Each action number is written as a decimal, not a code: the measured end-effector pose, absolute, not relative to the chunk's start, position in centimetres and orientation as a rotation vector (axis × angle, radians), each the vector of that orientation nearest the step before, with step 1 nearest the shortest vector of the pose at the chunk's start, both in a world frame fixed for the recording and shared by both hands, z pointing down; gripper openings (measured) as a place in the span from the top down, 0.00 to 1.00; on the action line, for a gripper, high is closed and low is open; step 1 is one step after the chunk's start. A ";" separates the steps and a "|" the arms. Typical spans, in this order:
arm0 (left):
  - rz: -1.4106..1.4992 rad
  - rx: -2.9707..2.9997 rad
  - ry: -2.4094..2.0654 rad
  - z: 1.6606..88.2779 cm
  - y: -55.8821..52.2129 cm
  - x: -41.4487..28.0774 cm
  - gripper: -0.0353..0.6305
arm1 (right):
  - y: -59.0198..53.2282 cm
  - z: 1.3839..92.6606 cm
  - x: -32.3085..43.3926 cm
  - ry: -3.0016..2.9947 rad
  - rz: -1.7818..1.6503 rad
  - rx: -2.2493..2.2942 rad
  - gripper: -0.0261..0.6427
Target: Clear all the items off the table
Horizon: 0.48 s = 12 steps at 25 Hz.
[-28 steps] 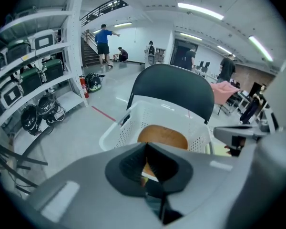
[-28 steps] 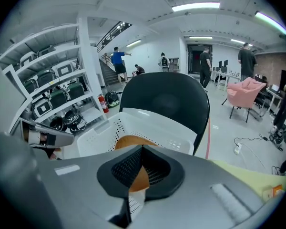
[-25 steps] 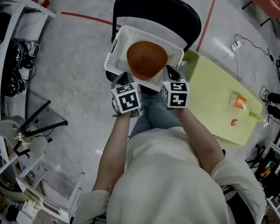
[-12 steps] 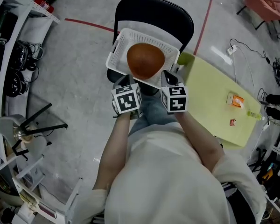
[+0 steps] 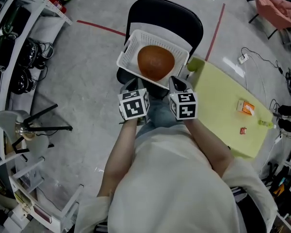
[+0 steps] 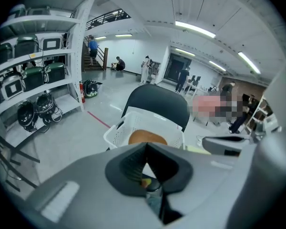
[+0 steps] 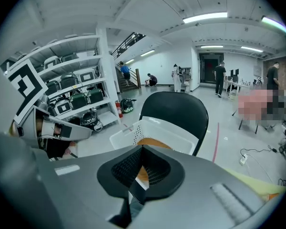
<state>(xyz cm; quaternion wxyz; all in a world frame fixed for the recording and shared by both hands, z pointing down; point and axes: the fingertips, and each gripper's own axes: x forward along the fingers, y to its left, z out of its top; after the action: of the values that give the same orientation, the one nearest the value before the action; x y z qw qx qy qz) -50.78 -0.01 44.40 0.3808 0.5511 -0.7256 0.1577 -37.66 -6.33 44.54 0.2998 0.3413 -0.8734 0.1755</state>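
A white mesh basket (image 5: 131, 45) stands on the seat of a black chair (image 5: 165, 13) and holds an orange-brown ball (image 5: 155, 62). My left gripper (image 5: 130, 85) and right gripper (image 5: 177, 84) hover side by side just short of the basket's near rim, both shut and empty. In the left gripper view the shut jaws (image 6: 146, 144) point at the basket (image 6: 121, 128) and the ball (image 6: 147, 137). In the right gripper view the shut jaws (image 7: 142, 148) face the same basket (image 7: 157, 128), with the ball (image 7: 152, 142) just above them.
A yellow-green table (image 5: 218, 101) runs off to the right; on it lie an orange box (image 5: 246, 107) and a small red item (image 5: 243, 129). Shelves with gear (image 5: 9, 57) line the left side. Cables (image 5: 262, 52) lie on the floor at the far right.
Both grippers have drawn back a little from the basket and risen, staying shut. The ball lies unmoved in the basket.
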 end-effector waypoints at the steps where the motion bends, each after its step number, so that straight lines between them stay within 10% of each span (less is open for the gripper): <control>1: 0.398 1.408 -1.858 44.2 0.4 -50.7 0.93 | -6.0 44.3 -37.7 -2.327 0.465 0.901 0.96; 12: 0.366 1.424 -1.879 42.8 4.1 -48.7 0.93 | -2.7 41.9 -36.8 -2.408 0.415 0.857 0.96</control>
<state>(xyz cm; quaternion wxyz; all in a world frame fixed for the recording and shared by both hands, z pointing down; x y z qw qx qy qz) -48.72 4.11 42.78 0.3688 0.5547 -0.7321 0.1426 -36.81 -2.70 41.89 0.2728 0.3184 -0.8947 0.1542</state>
